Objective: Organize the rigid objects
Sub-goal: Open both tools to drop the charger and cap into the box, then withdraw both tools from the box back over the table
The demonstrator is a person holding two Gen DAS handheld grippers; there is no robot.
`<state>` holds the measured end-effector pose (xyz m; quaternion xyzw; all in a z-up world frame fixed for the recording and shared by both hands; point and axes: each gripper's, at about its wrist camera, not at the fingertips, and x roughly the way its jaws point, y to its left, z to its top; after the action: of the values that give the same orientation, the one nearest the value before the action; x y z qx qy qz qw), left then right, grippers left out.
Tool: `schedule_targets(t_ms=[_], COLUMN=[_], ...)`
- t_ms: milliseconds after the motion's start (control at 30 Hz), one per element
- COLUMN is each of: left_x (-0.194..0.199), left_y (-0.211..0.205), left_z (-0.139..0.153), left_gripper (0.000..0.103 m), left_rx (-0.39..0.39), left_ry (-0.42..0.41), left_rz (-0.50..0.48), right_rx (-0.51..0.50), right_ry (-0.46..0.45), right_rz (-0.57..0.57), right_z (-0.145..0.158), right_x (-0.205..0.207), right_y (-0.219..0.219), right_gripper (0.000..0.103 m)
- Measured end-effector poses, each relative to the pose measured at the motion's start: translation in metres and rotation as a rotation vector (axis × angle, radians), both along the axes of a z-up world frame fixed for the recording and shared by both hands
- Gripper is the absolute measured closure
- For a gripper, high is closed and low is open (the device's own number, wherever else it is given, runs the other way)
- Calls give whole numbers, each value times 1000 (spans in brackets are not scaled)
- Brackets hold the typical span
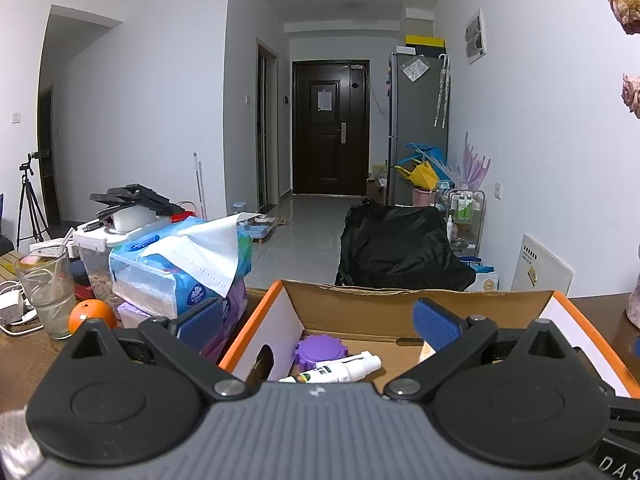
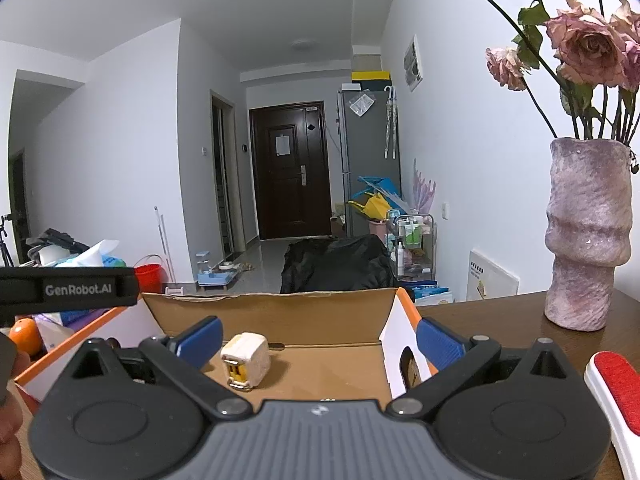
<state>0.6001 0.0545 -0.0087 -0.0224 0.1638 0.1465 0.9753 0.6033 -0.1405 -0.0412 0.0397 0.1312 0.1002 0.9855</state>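
Lower left of the left wrist view: an orange (image 1: 92, 314) sits outside the box (image 1: 256, 320); inside lie a purple lid (image 1: 318, 350) and white tube (image 1: 340, 370). The left gripper (image 1: 320, 326) gapes wide, empty. In the right view, the right gripper (image 2: 318, 340) is equally wide and empty above a charger (image 2: 245, 360) on the box floor. Likely between placements; next, fetch the red-and-white brush (image 2: 614, 384) at lower right

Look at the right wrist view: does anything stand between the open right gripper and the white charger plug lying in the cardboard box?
Nothing visible does. The right gripper hangs open over the box, and the white charger plug lies uncovered between its fingers' line.
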Motion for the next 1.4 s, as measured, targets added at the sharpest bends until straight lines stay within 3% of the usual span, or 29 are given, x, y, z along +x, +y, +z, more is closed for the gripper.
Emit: schedule_targets(t_ms=[400, 800, 1267, 1400], left_x=[-17, -49, -91, -104], left_y=[1, 1, 27, 38], left_z=[10, 11, 5, 1], left_gripper=[0, 0, 0, 0], left_rx=[-33, -18, -20, -27], left_ry=[-27, -29, 0, 17], left_rz=[-4, -8, 66, 105], right_rx=[-41, -86, -208, -179], right_ry=[-18, -17, 202, 262], right_rz=[-39, -89, -268, -330], right_z=[16, 32, -4, -20], right_x=[-17, -43, -32, -19], right_y=[-16, -69, -155, -181], right_gripper=[0, 0, 0, 0])
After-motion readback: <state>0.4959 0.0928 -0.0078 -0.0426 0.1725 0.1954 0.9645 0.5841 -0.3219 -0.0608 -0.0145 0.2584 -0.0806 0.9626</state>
